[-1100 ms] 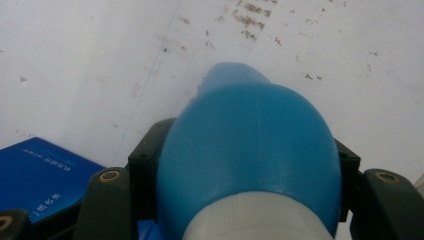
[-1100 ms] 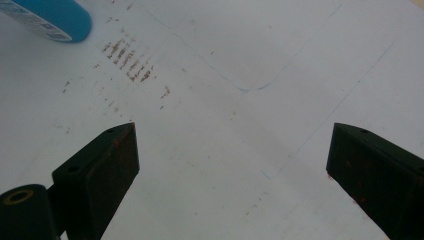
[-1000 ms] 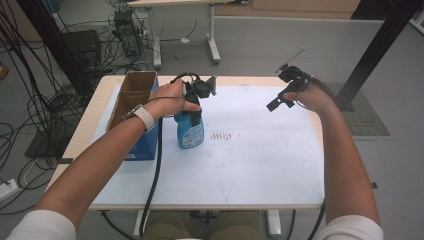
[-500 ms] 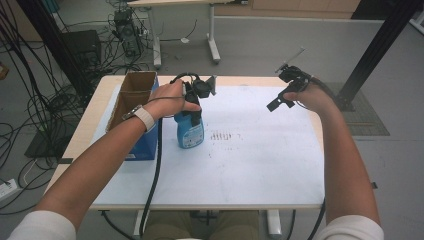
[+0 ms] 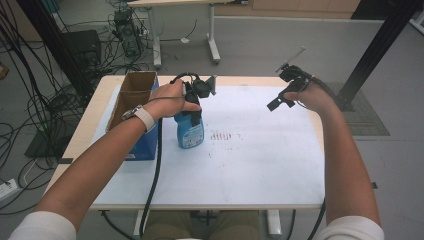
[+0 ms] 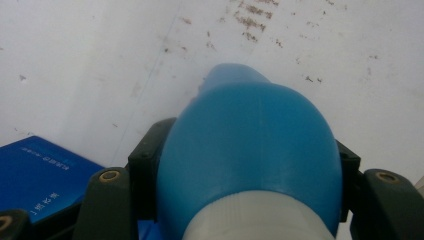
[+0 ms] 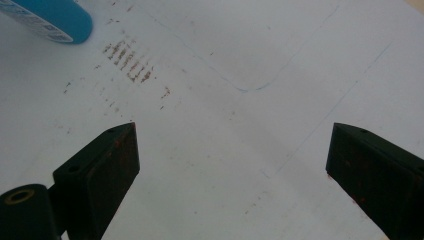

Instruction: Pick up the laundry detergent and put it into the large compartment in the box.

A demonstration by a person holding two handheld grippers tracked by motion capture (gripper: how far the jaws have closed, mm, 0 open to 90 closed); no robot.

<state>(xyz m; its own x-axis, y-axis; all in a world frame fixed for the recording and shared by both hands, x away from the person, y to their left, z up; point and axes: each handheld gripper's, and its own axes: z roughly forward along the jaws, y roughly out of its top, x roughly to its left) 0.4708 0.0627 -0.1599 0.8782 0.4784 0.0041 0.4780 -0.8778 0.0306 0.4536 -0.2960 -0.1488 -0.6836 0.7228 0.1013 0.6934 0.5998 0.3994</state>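
A blue bottle (image 5: pixel 190 132) with a white collar stands upright on the white sheet (image 5: pixel 260 165), left of the table's middle. My left gripper (image 5: pixel 193 106) comes down on it from above and is shut on its upper part. In the left gripper view the bottle's blue shoulder (image 6: pixel 250 145) sits squeezed between the two black jaws. My right gripper (image 5: pixel 279 101) hovers over the far right part of the sheet, well apart from the bottle. Its jaws (image 7: pixel 232 150) stand wide open with nothing between them; the bottle's base (image 7: pixel 55 17) shows at the top left of that view.
An open cardboard box (image 5: pixel 131 95) with a blue side (image 5: pixel 145 145) stands at the table's left edge, close beside the bottle. Brown smudges (image 5: pixel 225 136) mark the sheet just right of the bottle. A black cable (image 5: pixel 156 165) trails from the left gripper off the front edge.
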